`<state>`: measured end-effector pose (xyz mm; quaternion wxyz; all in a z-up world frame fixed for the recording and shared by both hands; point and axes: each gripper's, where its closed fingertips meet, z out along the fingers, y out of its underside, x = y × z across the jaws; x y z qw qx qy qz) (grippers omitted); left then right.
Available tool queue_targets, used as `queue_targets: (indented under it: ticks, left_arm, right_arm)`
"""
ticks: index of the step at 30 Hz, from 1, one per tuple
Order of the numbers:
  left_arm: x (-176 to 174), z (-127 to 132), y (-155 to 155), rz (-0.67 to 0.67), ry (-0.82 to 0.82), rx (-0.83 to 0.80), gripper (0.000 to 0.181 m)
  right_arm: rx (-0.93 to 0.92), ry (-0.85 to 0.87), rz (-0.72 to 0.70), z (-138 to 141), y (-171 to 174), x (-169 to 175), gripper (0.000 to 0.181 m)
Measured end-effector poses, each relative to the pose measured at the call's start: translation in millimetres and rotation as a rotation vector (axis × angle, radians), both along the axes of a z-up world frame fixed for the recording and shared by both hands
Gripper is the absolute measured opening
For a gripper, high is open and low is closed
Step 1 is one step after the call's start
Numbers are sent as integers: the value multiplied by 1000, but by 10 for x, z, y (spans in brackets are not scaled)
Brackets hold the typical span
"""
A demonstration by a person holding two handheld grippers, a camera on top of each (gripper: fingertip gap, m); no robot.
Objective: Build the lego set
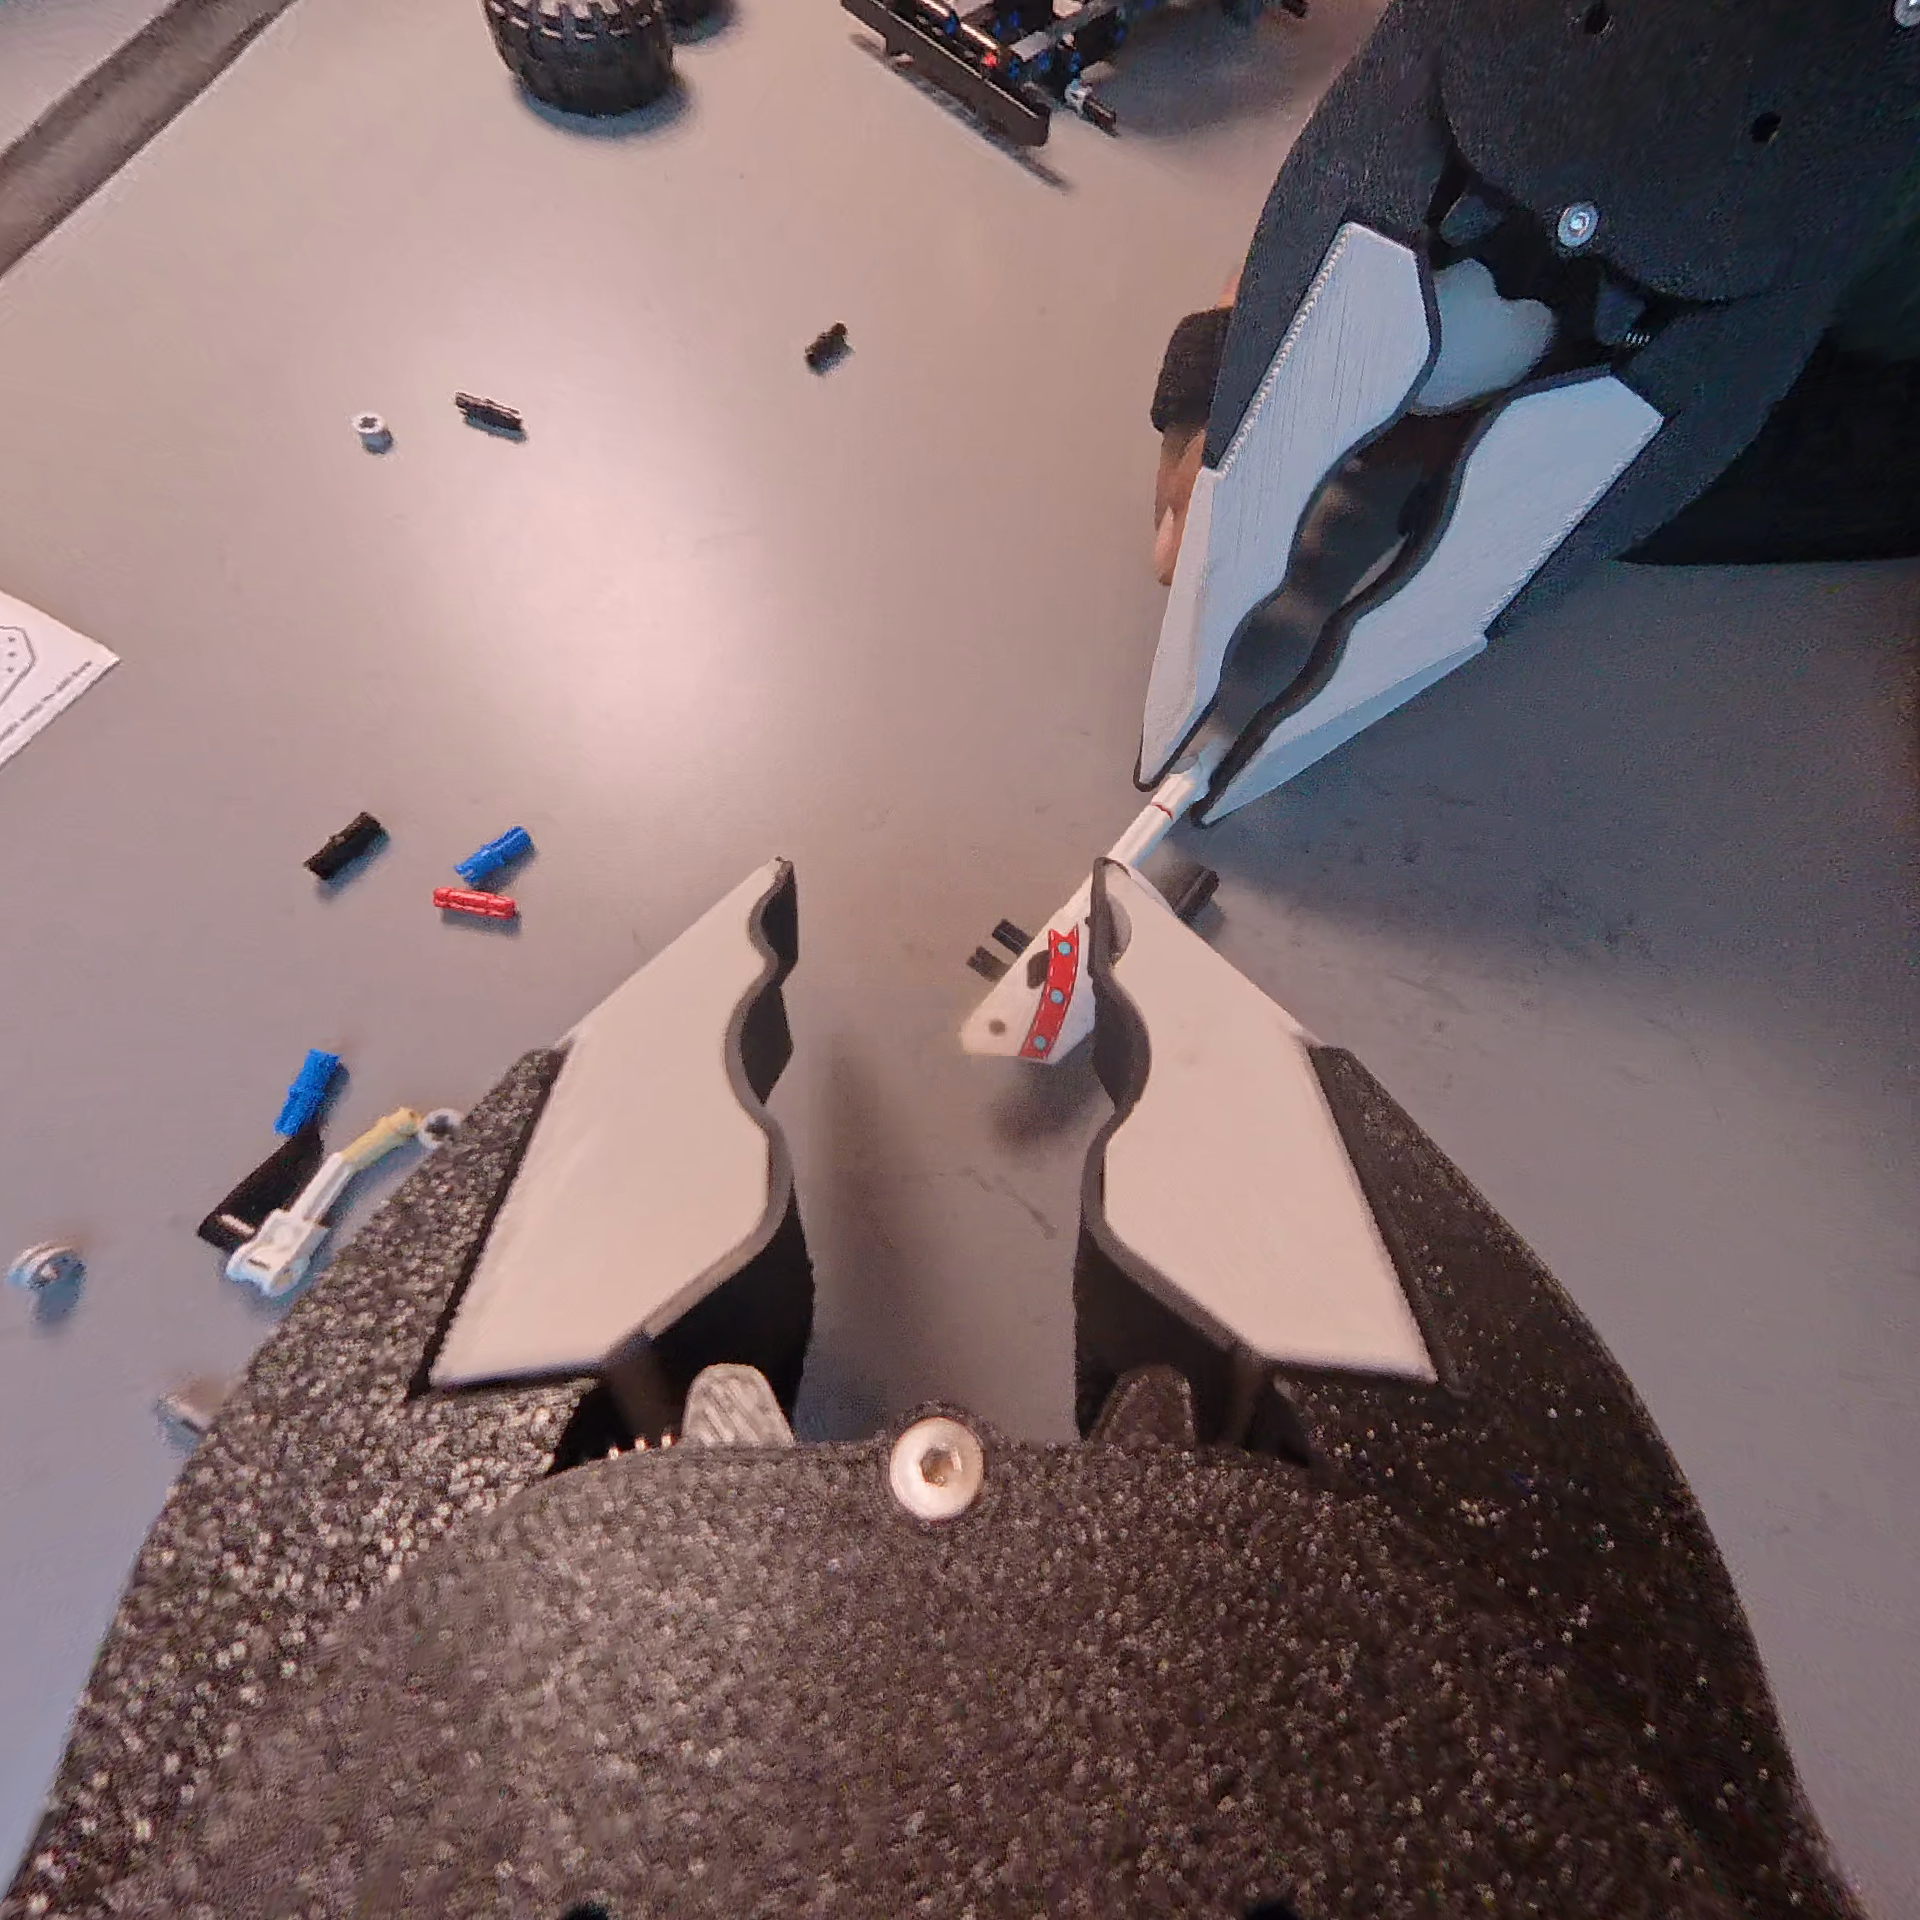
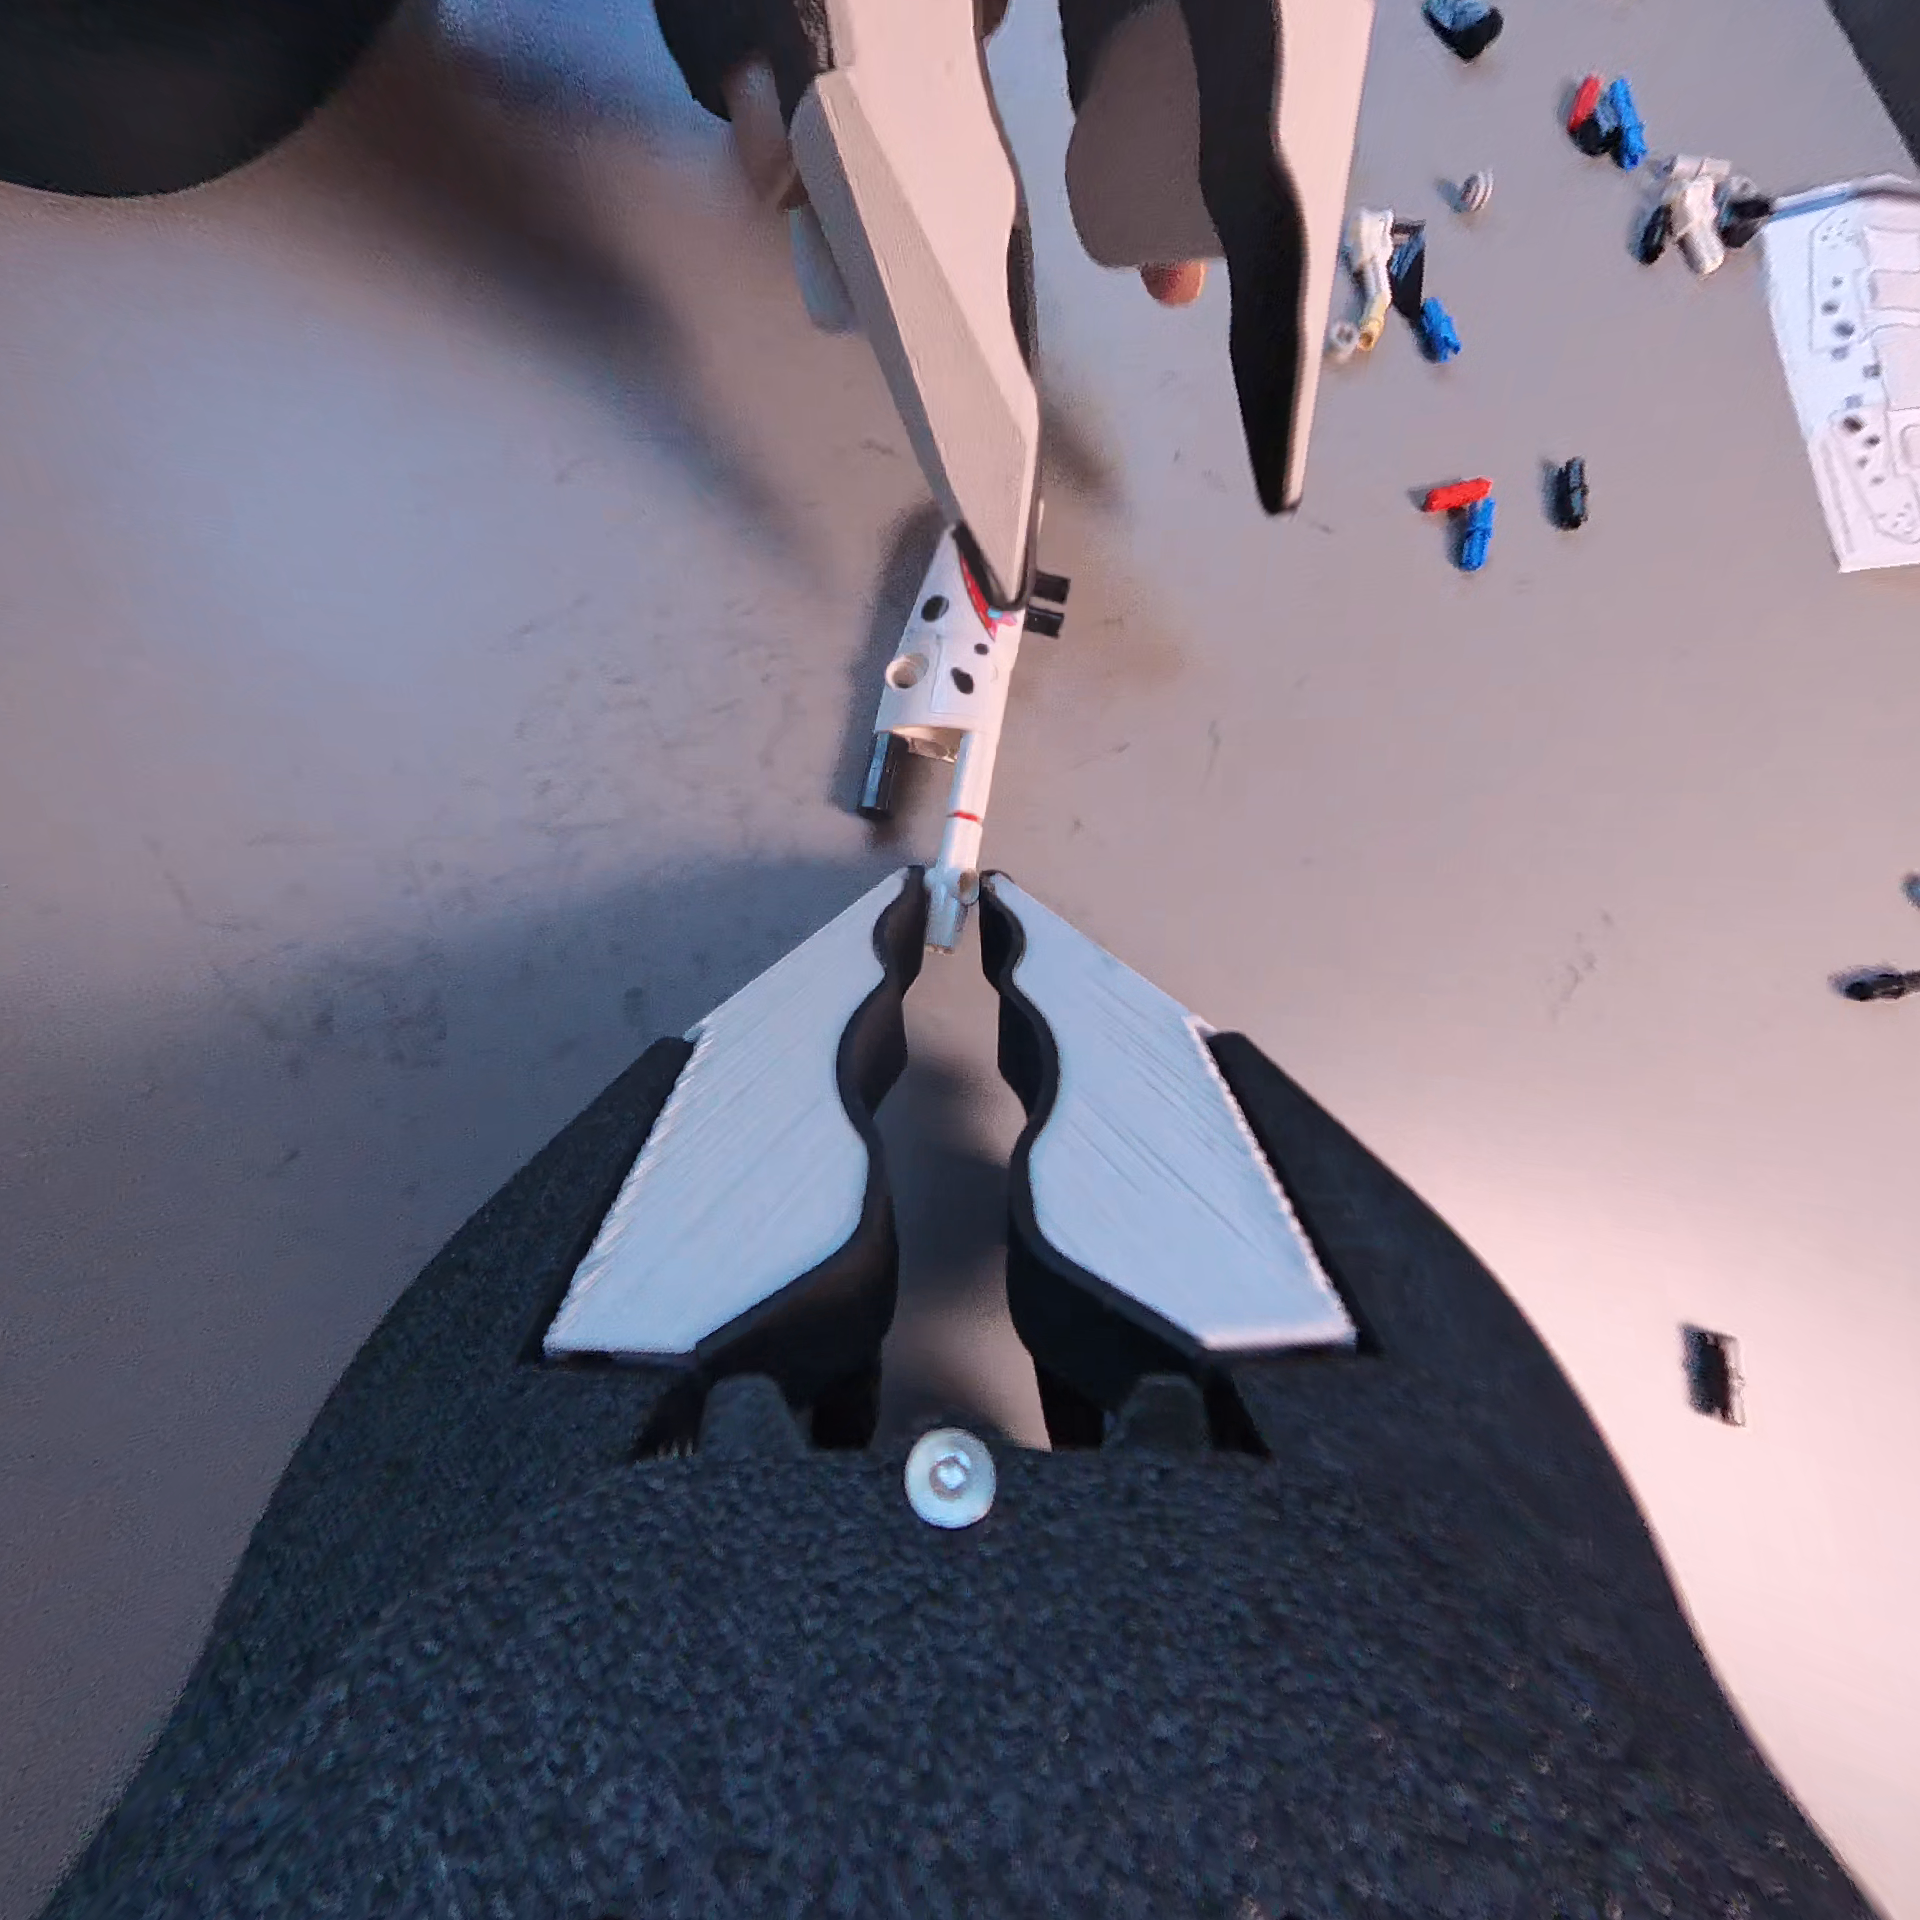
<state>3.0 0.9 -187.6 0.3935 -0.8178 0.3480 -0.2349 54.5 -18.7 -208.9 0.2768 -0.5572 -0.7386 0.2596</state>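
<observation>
A white Lego panel piece with a red stripe, black spots and black pins hangs a little above the grey table, its shadow below it. A thin white rod sticks out of it. My right gripper is shut on the rod's end and holds the piece up; the right wrist view shows this grip and the panel. My left gripper is open. Its right finger touches the panel's side. It shows from above in the right wrist view.
Loose blue, red and black pins lie left of my left gripper, with a white and tan connector. Black tyres and a black chassis stand at the far edge. A printed sheet lies at the left. The tips of one gripper are about 7 centimetres away from the tips of the other.
</observation>
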Motion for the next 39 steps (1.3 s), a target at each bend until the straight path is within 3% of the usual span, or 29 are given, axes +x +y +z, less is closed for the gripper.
queue_targets:
  ticks: [5, 7, 9, 13, 18, 21, 26, 28, 30, 35, 39]
  left_arm:
    - [176, 184, -227, -121, -226, -95, 52]
    - [270, 287, -355, -187, -288, -108, 29]
    - [359, 320, -464, -240, -298, -119, 19]
    - [421, 326, -488, -223, -299, -90, 18]
    - [424, 421, -467, -199, -285, 17, 17]
    - [451, 476, -482, -206, -289, 52, 17]
    - [537, 450, -503, -207, -261, 45, 16]
    - [604, 323, -489, -201, -200, 43, 16]
    - [616, 358, -488, -205, -249, 23, 16]
    - [616, 269, -503, -214, -229, -40, 16]
    - [608, 316, -476, -191, -210, 30, 23]
  right_arm:
    - [190, 284, 155, 370, -62, -55, 9]
    - [254, 362, 186, 490, -94, -71, 9]
    - [317, 392, 209, 529, -116, -77, 9]
    - [352, 423, 220, 550, -146, -46, 9]
    - [-51, 462, 173, 674, -202, 17, 19]
    - [-185, 483, 152, 738, -198, 28, 10]
    - [-282, 526, 173, 884, -255, 51, 7]
    - [-209, 503, 201, 865, -319, 11, 7]
    - [-188, 496, 203, 897, -309, 15, 7]
    - [-242, 425, 204, 738, -256, 103, 6]
    - [-272, 389, 184, 665, -179, 130, 6]
